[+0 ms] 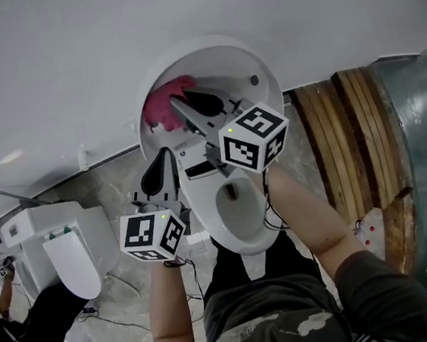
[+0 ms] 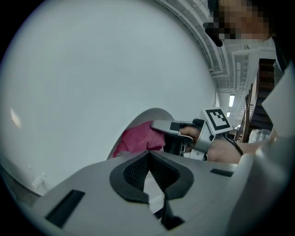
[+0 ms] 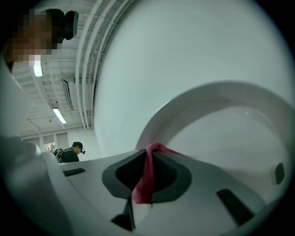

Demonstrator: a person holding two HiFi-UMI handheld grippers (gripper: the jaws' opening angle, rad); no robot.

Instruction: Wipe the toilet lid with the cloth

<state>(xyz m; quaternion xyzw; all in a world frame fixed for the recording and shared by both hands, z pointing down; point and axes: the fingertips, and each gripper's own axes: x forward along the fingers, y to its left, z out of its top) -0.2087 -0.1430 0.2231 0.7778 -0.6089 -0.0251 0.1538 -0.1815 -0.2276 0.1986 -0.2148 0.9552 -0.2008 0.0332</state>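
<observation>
Glossy toilet lid [image 1: 220, 62], matt cloth [image 1: 162, 107]
Lid: smooth white, prob. plastic. Cloth: pink, soft, fuzzy. Right gripper [image 3: 150, 159]: matt grey plastic w/ ribbed black pads [image 3: 167, 171].

**Soft even indoor light; heavy fisheye on both gripper views**

Head view is bright, sharp and slightly cool. The toilet lid [image 1: 224, 62] is evenly lit, with only faint shading near its lower rim and no hard shadows. The wall [image 1: 71, 60] above and left of the lid is flat pale grey, with one weak bright patch far left of the lid. The cloth [image 1: 162, 107] in front of the lid stays saturated pink, not blown out. Both gripper views have strong barrel distortion and black vignette corners, and the ceiling lines beside the lid bend. Strip lights [image 3: 59, 115] left of the lid clip to white. The foreground below the lid is soft, out of focus.
</observation>
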